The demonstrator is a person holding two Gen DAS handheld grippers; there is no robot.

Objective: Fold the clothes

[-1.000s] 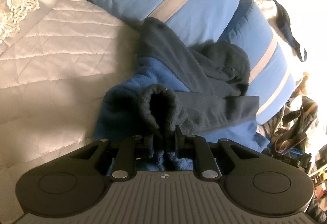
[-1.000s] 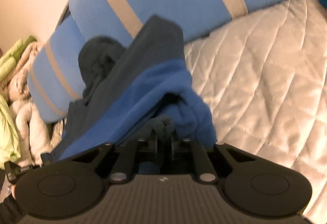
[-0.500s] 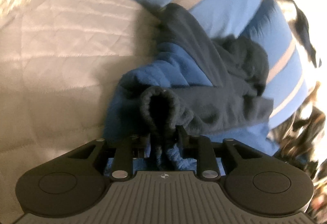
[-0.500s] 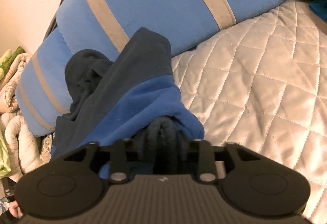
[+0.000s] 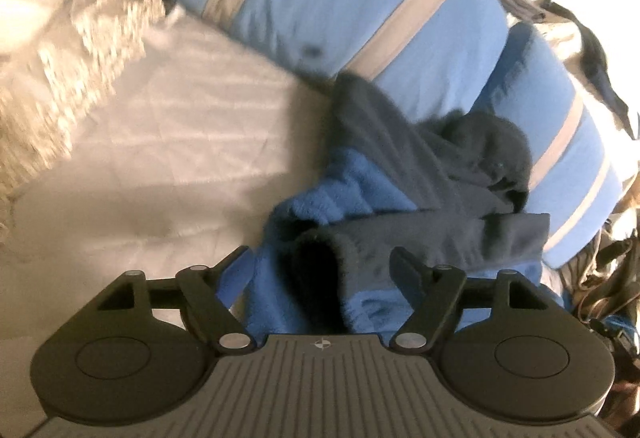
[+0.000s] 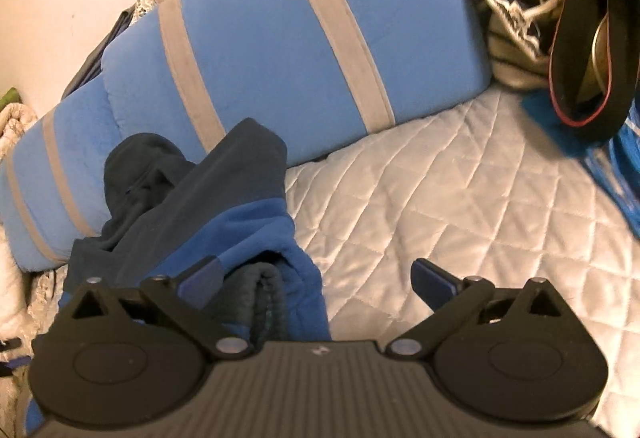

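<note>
Both of your tools have just been opening: a second ago each was pinched on a dark cuff of the fleece jacket [image 5: 384, 198], and now the left tool [image 5: 320, 262] stands with jaws apart, the sleeve cuff [image 5: 320, 258] loose between them with no pad pressing on it. Your right tool [image 6: 316, 274] gapes wide too, its dark cuff [image 6: 260, 290] lying just beside the left-hand finger. The jacket sits bunched on the quilted bed [image 6: 440, 198], its upper part leaning against the blue striped cushion [image 6: 300, 38]. Expect it to handle as soft, light, floppy fleece that slumps and will not hold a crease; it should not be slippery. For the next fold, I'd judge the thick cuffs or the hem edge your surest hold, not the loose middle.
</note>
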